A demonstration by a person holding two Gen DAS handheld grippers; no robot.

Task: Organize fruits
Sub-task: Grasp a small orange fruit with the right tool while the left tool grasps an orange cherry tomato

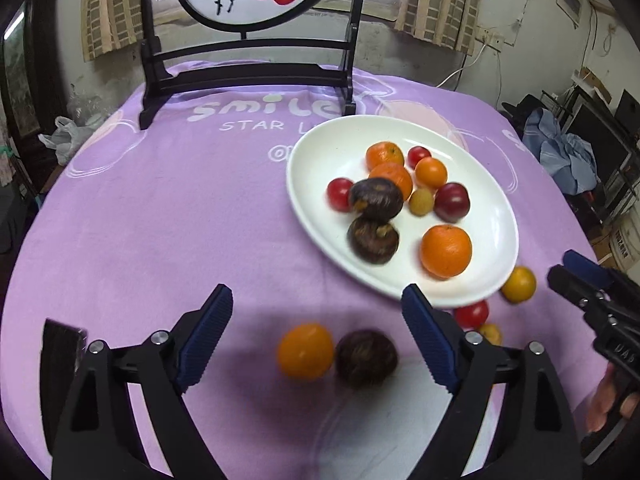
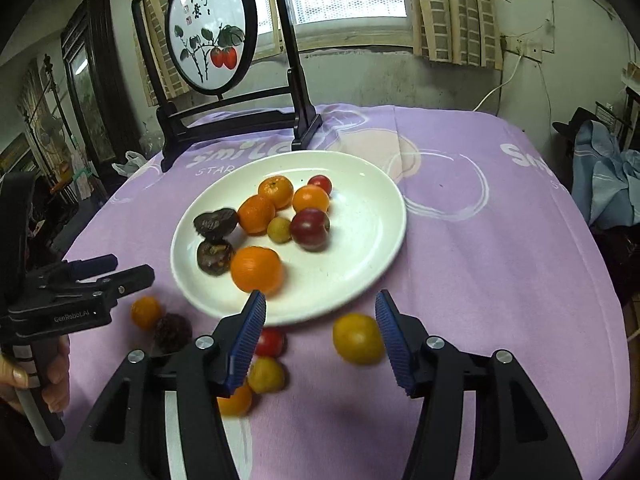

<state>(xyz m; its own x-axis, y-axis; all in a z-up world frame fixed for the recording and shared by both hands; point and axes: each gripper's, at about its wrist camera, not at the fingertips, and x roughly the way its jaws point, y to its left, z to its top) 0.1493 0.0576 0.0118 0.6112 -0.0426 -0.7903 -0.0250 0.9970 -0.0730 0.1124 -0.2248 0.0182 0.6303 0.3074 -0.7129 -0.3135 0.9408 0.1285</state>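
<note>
A white oval plate (image 1: 320, 152) (image 2: 360, 208) on the purple cloth holds several oranges, red plums and dark mangosteens. My left gripper (image 1: 318, 310) is open and empty, above a loose orange (image 1: 305, 351) and a loose mangosteen (image 1: 366, 358) on the cloth. My right gripper (image 2: 320, 312) is open and empty, with a yellow-orange fruit (image 2: 358, 338) just inside its right finger. A red fruit (image 2: 271, 342), a small yellow fruit (image 2: 266, 375) and an orange (image 2: 236, 402) lie by its left finger. The right gripper also shows in the left wrist view (image 1: 576, 268), and the left gripper in the right wrist view (image 2: 120, 270).
A dark wooden stand with a round painted screen (image 1: 248, 68) (image 2: 212, 28) stands at the back of the table. The table edge drops off at left and right, with clutter and blue cloth (image 1: 560, 152) beyond. A dark flat object (image 1: 60, 344) lies at the front left.
</note>
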